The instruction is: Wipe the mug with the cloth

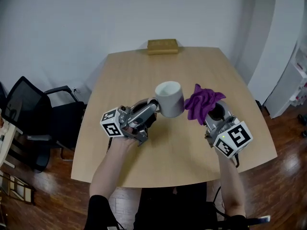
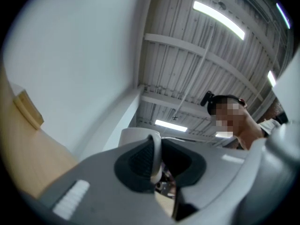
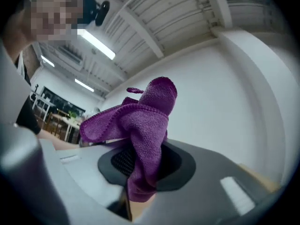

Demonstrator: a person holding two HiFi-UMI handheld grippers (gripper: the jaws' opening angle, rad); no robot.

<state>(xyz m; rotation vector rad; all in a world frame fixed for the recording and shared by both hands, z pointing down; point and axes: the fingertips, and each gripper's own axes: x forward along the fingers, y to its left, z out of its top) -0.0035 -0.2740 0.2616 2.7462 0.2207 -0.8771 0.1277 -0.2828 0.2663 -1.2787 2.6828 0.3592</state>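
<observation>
Left gripper (image 1: 153,106) pinching mug (image 1: 170,98) handle, mug hanging over table (image 1: 144,75) middle. Right gripper (image 1: 210,117) clamping purple cloth (image 1: 202,102), sitting at mug's 3 o'clock, just beside. Best next, likely: bracing handle firmly, pressing cloth bunch onto wall.

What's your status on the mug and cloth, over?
Left tool shut on mug by handle, mug raised. Right tool shut on purple cloth, beside mug. Wooden block at far table edge, not in the way.

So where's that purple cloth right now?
In the head view the purple cloth sits right of centre, pinched in the right tool, close beside the white mug over the wooden table.
</observation>
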